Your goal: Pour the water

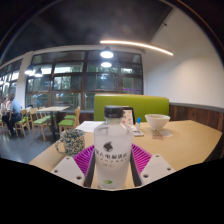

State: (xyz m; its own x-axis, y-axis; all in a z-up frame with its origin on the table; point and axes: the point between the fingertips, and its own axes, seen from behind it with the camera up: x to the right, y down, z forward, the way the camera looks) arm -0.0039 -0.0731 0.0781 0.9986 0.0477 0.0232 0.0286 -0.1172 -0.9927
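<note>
- Gripper view, a café-like room with tall windows at dusk: my hand-held gripper [112,163] has a clear plastic water bottle [112,150] standing between its two fingers; the magenta pads [139,157] show at either side of the bottle's body, close against it, and I judge the fingers closed on it, though the contact itself sits low and partly hidden.
- The bottle stands upright, its long axis vertical, cap at the top, a white label with dark print facing me; it sits dead centre, directly ahead along the fingers.
- Beyond the bottle on the wooden bench [185,140], a white bowl [157,123] waits ahead and to the right; a dark patterned cup [72,142] stands nearer, just to the left of the fingers.
- The pour turns on this: whichever vessel is the target, it lies off to one side, so the bottle must be carried across and tipped from upright.
- A green sofa [145,105] and chairs fill the background; a person [9,108] sits far left.
</note>
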